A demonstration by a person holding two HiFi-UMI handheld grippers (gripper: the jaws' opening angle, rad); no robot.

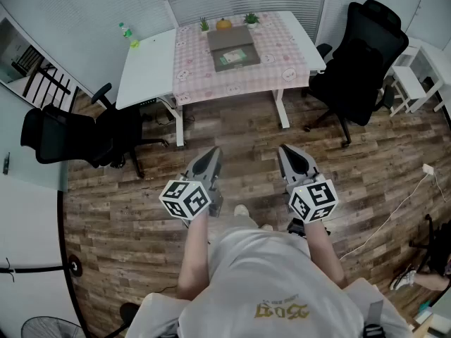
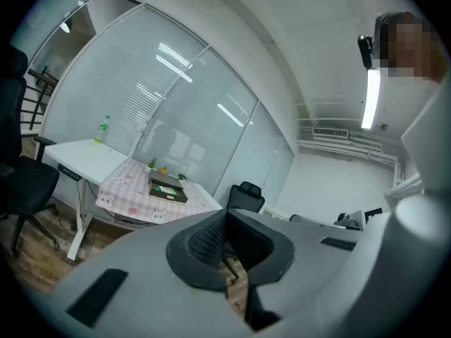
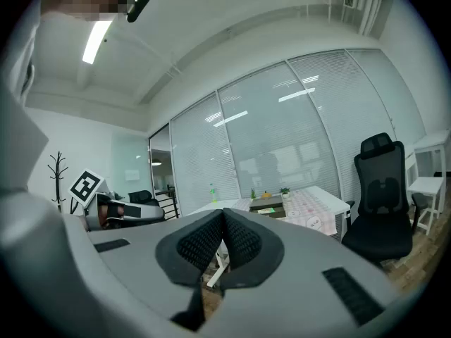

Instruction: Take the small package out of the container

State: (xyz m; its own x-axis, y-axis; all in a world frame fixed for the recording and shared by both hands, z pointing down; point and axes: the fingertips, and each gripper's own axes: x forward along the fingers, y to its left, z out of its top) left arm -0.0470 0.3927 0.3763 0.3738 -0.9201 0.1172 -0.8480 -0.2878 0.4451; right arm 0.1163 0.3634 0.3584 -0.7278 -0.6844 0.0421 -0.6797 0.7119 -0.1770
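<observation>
A brown open container (image 1: 233,46) lies on the pink checked tablecloth of the white table (image 1: 148,69), with a small green and white package (image 1: 232,58) inside it. The container also shows far off in the left gripper view (image 2: 168,187) and in the right gripper view (image 3: 268,205). I stand well back from the table on the wooden floor. My left gripper (image 1: 211,158) and right gripper (image 1: 289,157) are held side by side at waist height, pointing toward the table. Both are shut with nothing between the pads (image 2: 224,239) (image 3: 223,236).
A black office chair (image 1: 363,58) stands right of the table and another (image 1: 67,136) left of it. A green bottle (image 1: 125,31) sits at the table's far left, and small plants (image 1: 251,18) and an orange object (image 1: 223,24) behind the container. A white cable (image 1: 394,213) runs across the floor at right.
</observation>
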